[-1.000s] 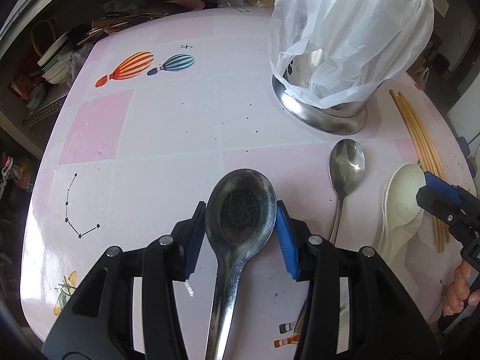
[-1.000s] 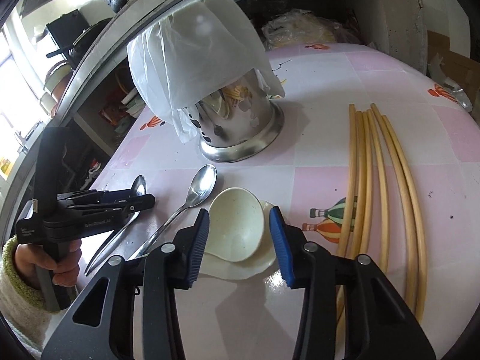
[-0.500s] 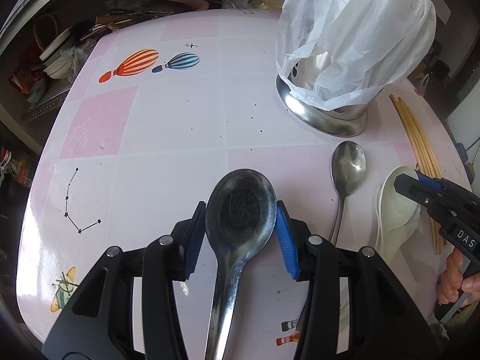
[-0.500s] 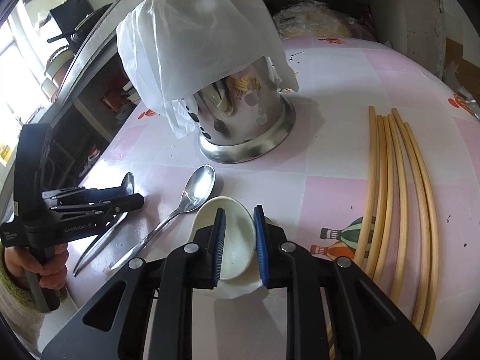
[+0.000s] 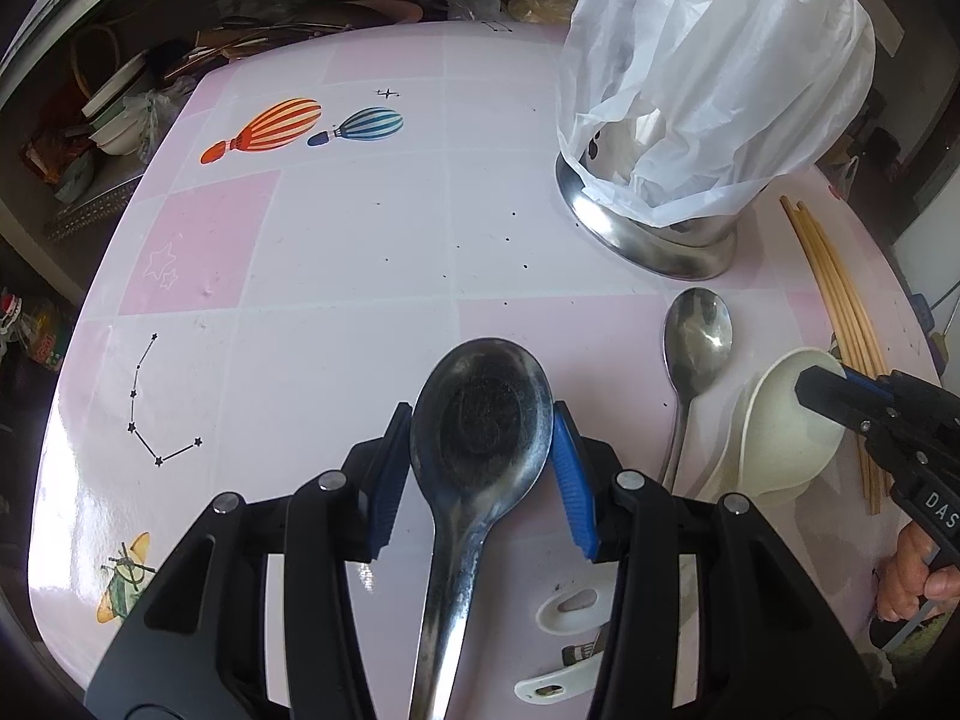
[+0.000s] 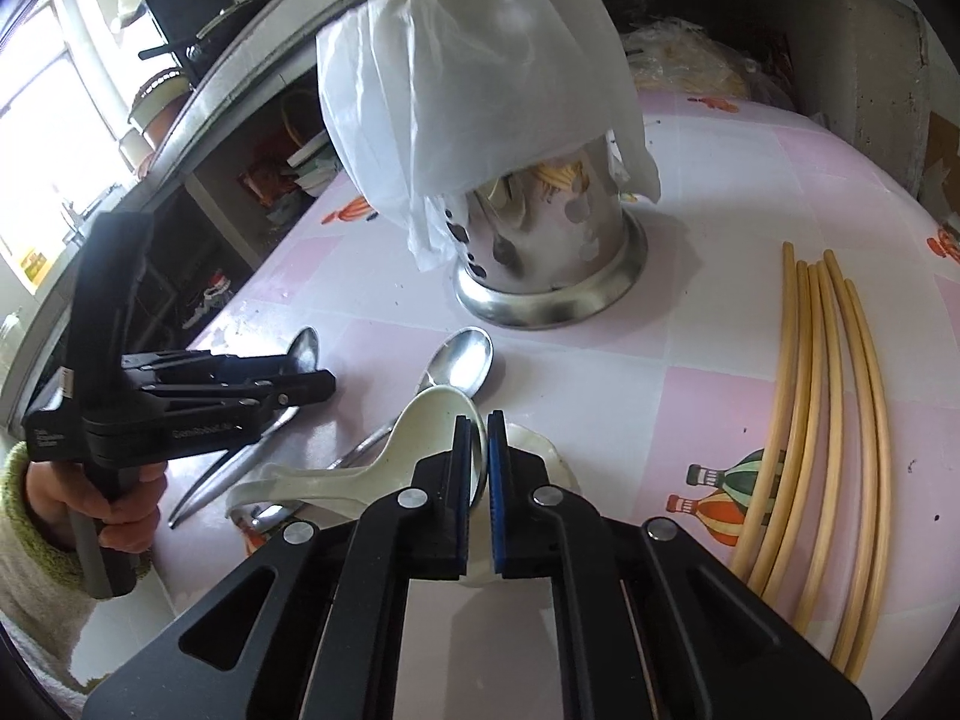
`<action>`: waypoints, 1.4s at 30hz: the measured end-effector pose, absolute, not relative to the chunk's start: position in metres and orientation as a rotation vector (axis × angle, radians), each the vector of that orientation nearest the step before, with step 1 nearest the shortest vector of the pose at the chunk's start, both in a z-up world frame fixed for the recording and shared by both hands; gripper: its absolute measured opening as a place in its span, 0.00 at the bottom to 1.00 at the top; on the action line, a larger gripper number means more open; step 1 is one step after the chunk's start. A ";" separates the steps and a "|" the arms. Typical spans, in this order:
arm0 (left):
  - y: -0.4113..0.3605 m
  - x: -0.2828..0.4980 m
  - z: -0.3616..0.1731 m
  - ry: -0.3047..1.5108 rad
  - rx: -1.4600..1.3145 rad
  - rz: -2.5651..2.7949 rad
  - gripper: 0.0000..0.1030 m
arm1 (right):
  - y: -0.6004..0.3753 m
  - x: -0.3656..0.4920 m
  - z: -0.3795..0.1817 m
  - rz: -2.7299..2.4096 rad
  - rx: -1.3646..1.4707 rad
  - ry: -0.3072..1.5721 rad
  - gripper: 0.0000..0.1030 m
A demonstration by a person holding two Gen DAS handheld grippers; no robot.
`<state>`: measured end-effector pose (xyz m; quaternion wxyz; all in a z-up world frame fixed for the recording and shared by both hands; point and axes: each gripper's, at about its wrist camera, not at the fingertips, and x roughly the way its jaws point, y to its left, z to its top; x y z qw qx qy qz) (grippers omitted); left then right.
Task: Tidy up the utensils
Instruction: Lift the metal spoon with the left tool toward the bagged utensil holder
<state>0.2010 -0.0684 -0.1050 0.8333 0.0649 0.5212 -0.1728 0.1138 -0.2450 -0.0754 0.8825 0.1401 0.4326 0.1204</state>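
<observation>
Right gripper lettering: white capitals "DAS" on the black plastic body of the right gripper (image 5: 831, 387), at the right edge of the left wrist view; the word is cut off by the frame edge.
Left gripper lettering: faint pale print along the side of the black plastic left gripper (image 6: 312, 387), at the left of the right wrist view; too blurred to read.
Left gripper small label: tiny pale lines low on the same black body, near the hand; not legible.
Tablecloth: the pink and white checked tablecloth (image 5: 360, 276) bears only drawings, balloons, stars and a constellation; no words or numbers.
</observation>
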 end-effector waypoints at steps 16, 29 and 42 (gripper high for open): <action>-0.053 0.204 -0.093 1.083 0.069 -0.378 0.42 | -0.290 0.086 -0.015 0.130 0.361 0.746 0.05; -0.040 0.189 -0.042 0.963 0.028 -0.403 0.42 | -0.300 0.074 -0.014 0.067 0.377 0.723 0.05; -0.028 0.172 -0.003 0.876 0.003 -0.428 0.42 | -0.302 0.070 -0.013 0.058 0.382 0.705 0.05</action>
